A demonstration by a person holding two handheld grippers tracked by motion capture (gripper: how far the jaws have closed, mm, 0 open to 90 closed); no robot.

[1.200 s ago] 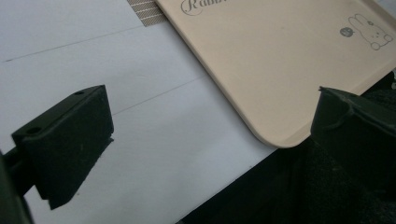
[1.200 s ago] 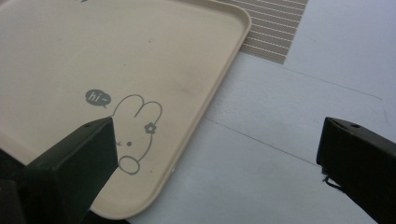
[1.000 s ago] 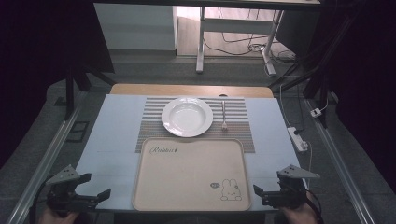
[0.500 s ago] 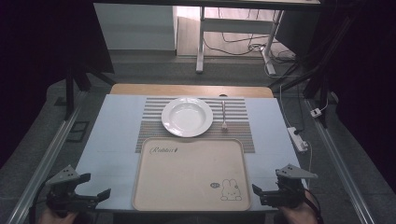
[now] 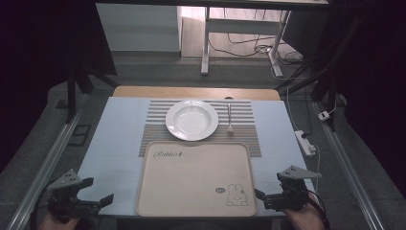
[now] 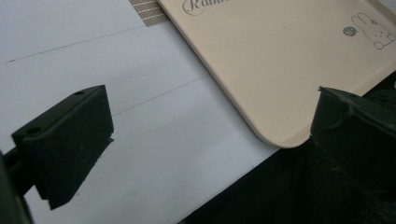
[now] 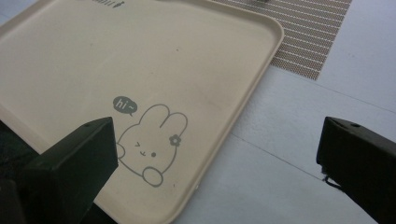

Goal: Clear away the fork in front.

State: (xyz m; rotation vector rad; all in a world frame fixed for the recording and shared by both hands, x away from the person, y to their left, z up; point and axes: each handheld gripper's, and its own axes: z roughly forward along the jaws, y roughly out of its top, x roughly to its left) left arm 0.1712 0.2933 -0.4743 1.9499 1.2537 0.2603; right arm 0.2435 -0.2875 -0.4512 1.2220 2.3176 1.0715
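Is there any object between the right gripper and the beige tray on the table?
No, nothing visible. The right gripper, jaws open, sits just off the near right corner of the tray, with bare table between. The plate and fork lie beyond the tray.

I see a matt beige plastic tray (image 5: 191,182), a glossy white ceramic plate (image 5: 191,120), a ribbed woven striped placemat (image 5: 249,136), and a smooth pale counter (image 5: 119,139).

White soup plate (image 5: 191,120) centred on striped placemat (image 5: 158,139) — fork (image 5: 229,119) just right of it, tines nearest. Power strip (image 5: 304,142) on the floor beside the worktop (image 5: 115,139).
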